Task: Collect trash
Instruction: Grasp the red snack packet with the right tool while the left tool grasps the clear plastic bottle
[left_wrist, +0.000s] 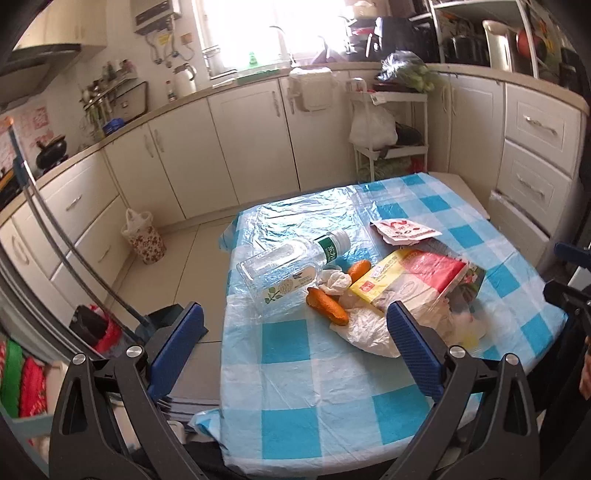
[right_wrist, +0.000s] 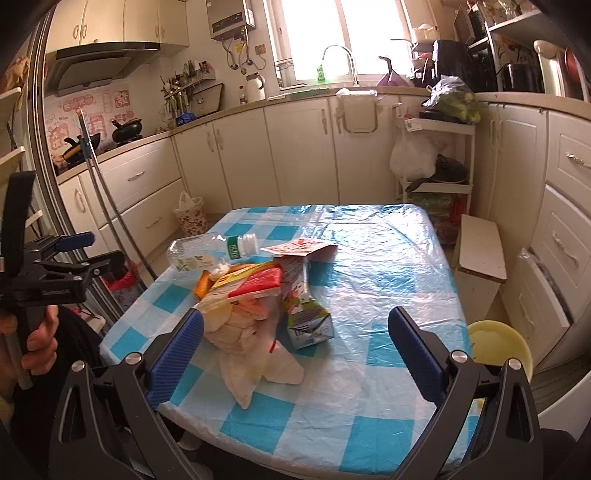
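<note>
Centrally, a heap of trash lies on the blue-and-white checked plastic-covered surface (left_wrist: 295, 369): a clear plastic bottle with a green label (left_wrist: 291, 264) on its side, two orange sausage-like pieces (left_wrist: 327, 304) flanking a crumpled white tissue (left_wrist: 334, 280), a yellow-and-red plastic package (left_wrist: 406, 277), and a small drink carton (right_wrist: 308, 321). Both the left claw (left_wrist: 291, 332) and right claw (right_wrist: 295, 343) hang spread wide, gripping nothing. On the floor stands a floral wastebasket (left_wrist: 146, 240).

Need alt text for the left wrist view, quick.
Open left tongs hover over a blue-checked table holding a trash pile: a clear bottle on its side, two orange pieces, a crumpled tissue, a yellow-red bag and a white plastic bag. Kitchen cabinets stand behind.
</note>
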